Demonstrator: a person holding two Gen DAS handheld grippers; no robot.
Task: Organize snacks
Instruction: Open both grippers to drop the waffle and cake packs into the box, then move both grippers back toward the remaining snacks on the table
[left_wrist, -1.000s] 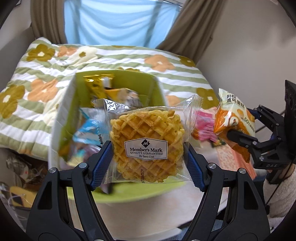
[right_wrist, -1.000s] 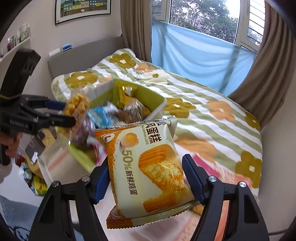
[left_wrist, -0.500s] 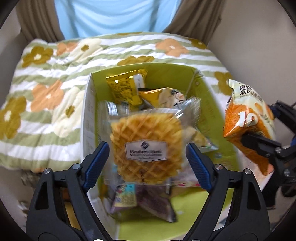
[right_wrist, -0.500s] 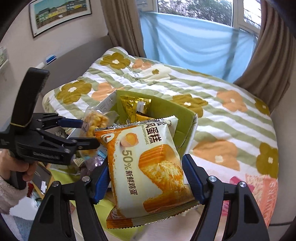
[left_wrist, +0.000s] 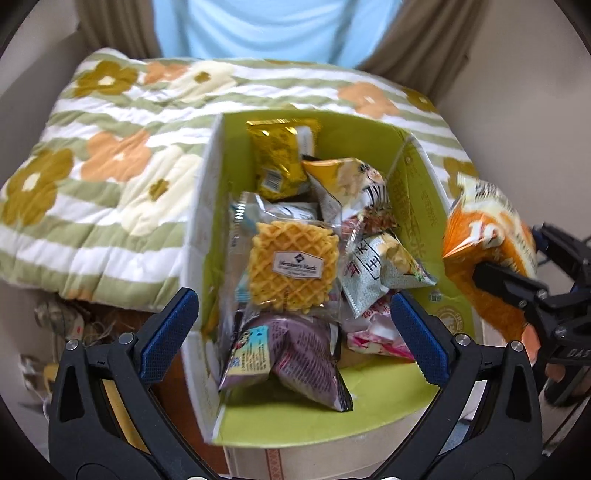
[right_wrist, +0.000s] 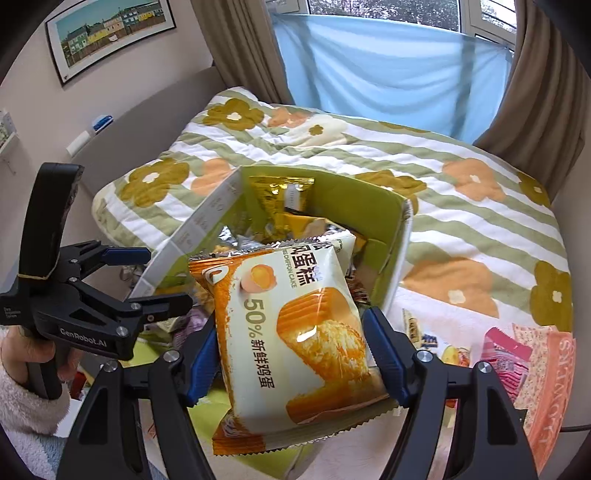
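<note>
A green cardboard box (left_wrist: 413, 177) stands at the bed's edge and holds several snack packs. A clear-wrapped waffle pack (left_wrist: 293, 267) lies on top of the pile, free of my left gripper (left_wrist: 293, 332), which hangs open and empty just above the box. My right gripper (right_wrist: 295, 354) is shut on an orange chiffon cake pack (right_wrist: 295, 339) and holds it over the box's near right side (right_wrist: 397, 258). The cake pack (left_wrist: 487, 251) and right gripper also show at the right of the left wrist view. The left gripper (right_wrist: 162, 275) shows open in the right wrist view.
The box sits against a bed with a green-striped flower quilt (left_wrist: 110, 177). More snack packs (right_wrist: 517, 354) lie on the surface right of the box. Clutter (left_wrist: 55, 325) lies on the floor to the left. A curtained window (right_wrist: 388, 74) is behind the bed.
My left gripper opened and let the waffle pack drop onto the pile in the box. My right gripper carried the cake pack closer, over the box's edge.
</note>
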